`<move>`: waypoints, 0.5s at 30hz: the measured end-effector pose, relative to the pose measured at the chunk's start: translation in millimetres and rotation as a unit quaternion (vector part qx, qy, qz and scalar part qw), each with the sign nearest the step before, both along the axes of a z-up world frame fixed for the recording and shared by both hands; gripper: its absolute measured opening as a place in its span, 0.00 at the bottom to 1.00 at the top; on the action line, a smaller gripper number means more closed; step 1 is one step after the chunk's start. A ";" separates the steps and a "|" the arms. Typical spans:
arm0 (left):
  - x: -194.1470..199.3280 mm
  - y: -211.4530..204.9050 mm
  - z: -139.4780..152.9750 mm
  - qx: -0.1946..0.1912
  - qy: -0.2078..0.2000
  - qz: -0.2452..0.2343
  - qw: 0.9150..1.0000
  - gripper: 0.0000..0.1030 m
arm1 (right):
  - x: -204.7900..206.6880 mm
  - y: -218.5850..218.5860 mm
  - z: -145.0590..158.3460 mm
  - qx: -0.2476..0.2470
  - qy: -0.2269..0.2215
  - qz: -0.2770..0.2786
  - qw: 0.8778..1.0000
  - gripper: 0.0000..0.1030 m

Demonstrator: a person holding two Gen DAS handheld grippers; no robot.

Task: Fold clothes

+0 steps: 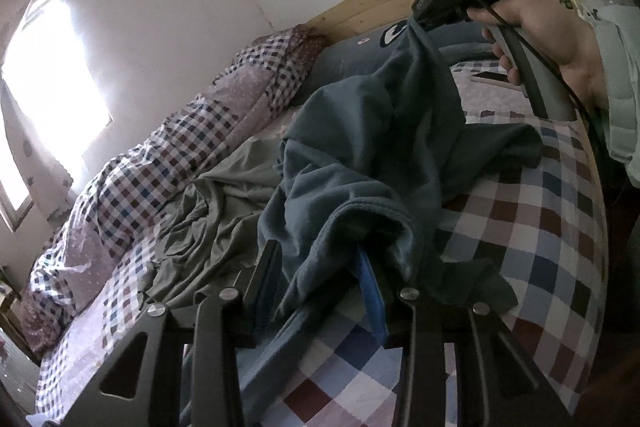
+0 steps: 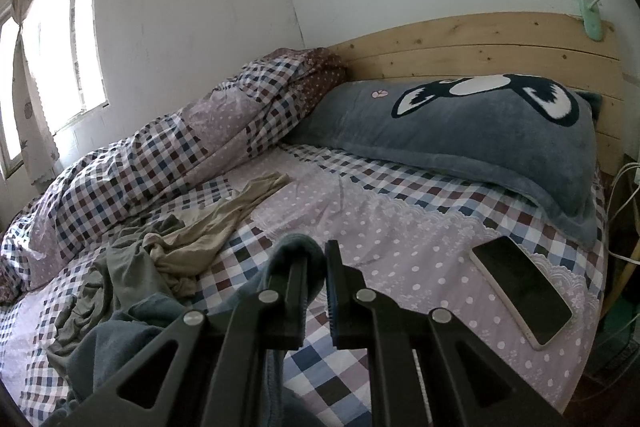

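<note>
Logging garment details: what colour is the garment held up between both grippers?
Dusty blue-grey garment, plain, no pattern; clearest in the left wrist view.

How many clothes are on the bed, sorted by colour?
Blue: 1, the blue garment held up between both grippers
Grey-green: 1, the crumpled grey-green garment
Beige: 1, the beige garment
Total: 3
</note>
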State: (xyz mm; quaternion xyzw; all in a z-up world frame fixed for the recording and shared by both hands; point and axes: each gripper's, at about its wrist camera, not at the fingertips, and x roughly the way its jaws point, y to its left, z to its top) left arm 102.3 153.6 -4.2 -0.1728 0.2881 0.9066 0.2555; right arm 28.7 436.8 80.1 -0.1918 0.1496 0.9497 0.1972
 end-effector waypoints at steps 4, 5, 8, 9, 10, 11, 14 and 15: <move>-0.4 1.7 -1.4 -0.002 -0.004 -0.002 1.000 0.29 | -0.1 0.2 -0.2 0.000 0.000 0.001 1.000 0.07; -0.3 2.3 -1.6 -0.002 -0.005 -0.003 1.000 0.28 | -0.1 0.4 -0.4 0.000 -0.001 0.001 1.000 0.07; 0.3 3.5 -1.6 -0.004 -0.001 -0.003 1.000 0.27 | -0.3 1.2 -0.8 -0.001 -0.002 0.002 1.000 0.07; 0.6 3.8 -1.4 -0.006 0.002 -0.002 1.000 0.27 | -0.3 1.3 -0.8 -0.001 -0.002 0.002 1.000 0.07; 0.9 4.0 -1.2 -0.007 0.005 -0.002 1.000 0.27 | -0.4 1.4 -0.8 -0.001 -0.002 0.002 1.000 0.07; 1.2 4.2 -1.1 -0.008 0.008 -0.001 1.000 0.27 | -0.4 1.5 -0.9 0.000 -0.002 0.002 1.000 0.07; 1.9 5.0 -1.0 -0.013 0.017 0.001 1.000 0.30 | -0.4 1.9 -1.5 -0.001 -0.004 0.002 1.000 0.07; 2.0 5.5 -1.6 -0.016 0.018 0.001 1.000 0.30 | -0.4 2.0 -1.6 0.000 -0.004 0.002 1.000 0.07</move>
